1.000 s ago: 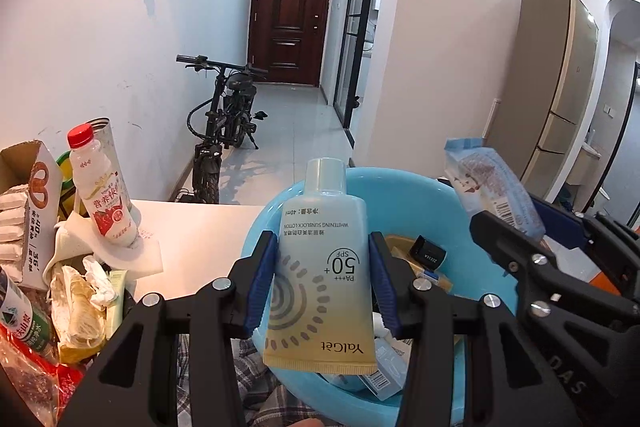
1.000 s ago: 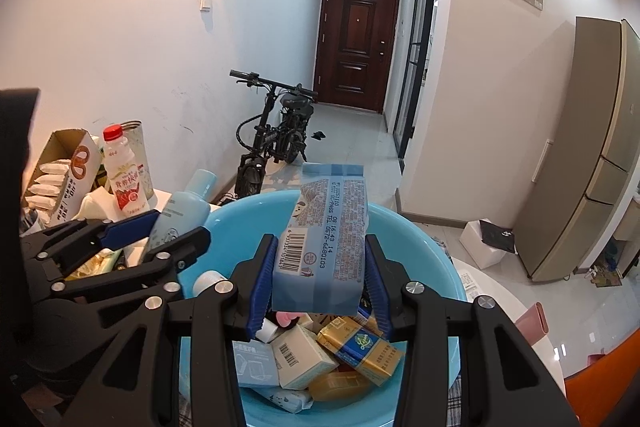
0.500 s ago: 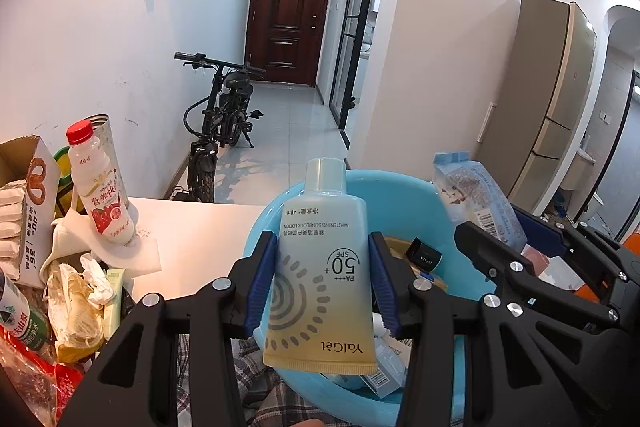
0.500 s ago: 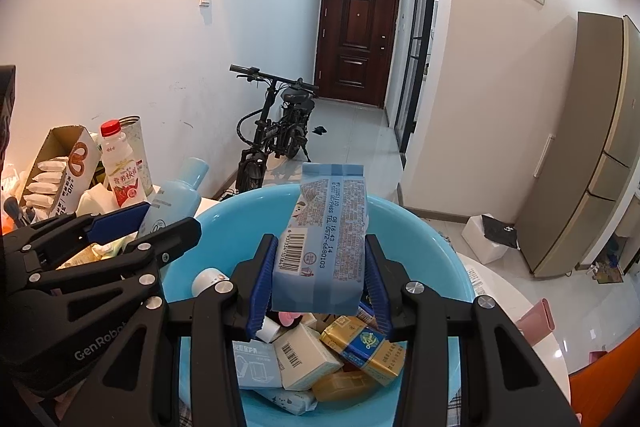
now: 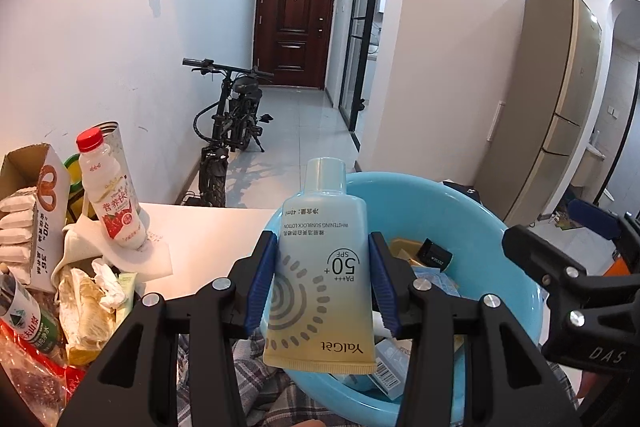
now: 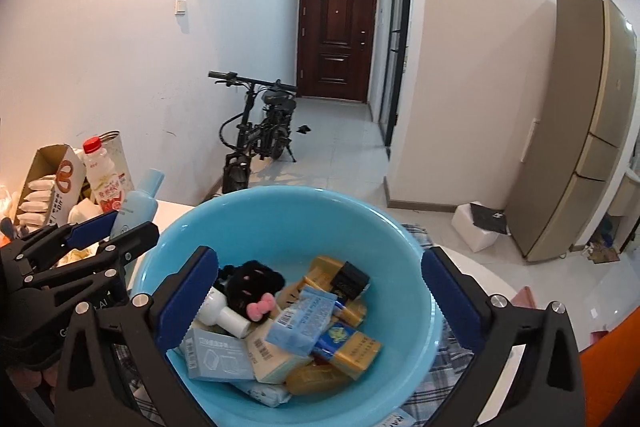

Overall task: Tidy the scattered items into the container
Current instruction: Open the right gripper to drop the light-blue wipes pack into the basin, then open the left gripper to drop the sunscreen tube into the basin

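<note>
A second ago the right gripper [image 6: 318, 301] clamped a pale blue packet [image 6: 304, 319]; now its jaws are opening wide with nothing between them, and the packet lies in the blue basin [image 6: 280, 211], on top of the heap at the centre. The left gripper [image 5: 322, 287] is clamped on one sunscreen tube [image 5: 322, 275], cap upward, over the basin's rim at about 9 o'clock. The tube looks light, soft-walled and smooth, so I judge it could slip; the mid-body hold just below the shoulder suits it. In the basin I count one black plush clip [image 6: 252, 285], one white bottle [image 6: 220, 313], two yellow packs and several boxes. On the table at 10 o'clock stands one red-capped drink bottle [image 5: 112, 199].
</note>
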### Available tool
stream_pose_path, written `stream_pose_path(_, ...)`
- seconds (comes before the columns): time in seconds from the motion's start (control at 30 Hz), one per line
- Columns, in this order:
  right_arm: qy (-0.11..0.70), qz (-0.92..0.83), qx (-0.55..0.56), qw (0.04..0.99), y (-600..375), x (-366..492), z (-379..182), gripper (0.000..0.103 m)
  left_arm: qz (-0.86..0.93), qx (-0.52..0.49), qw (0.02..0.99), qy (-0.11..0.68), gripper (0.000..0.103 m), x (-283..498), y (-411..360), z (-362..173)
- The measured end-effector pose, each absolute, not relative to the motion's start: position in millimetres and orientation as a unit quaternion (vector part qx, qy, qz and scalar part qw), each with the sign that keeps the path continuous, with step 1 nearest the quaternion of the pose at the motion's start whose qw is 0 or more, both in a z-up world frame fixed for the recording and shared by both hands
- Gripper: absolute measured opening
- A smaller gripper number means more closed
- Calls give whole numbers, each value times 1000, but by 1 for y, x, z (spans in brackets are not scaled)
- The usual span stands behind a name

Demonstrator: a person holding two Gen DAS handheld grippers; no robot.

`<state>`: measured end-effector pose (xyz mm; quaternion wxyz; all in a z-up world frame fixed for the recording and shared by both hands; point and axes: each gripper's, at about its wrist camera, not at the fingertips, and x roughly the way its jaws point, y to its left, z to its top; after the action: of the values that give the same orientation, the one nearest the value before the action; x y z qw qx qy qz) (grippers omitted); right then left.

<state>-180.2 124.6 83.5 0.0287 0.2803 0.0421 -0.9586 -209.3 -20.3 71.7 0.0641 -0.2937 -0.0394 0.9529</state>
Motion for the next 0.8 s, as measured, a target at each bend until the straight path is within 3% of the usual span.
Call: stream_pose_path(0.8, 47, -958, 282, 11, 129, -177, 91, 103, 952, -295, 78, -13, 44, -205, 0, 72)
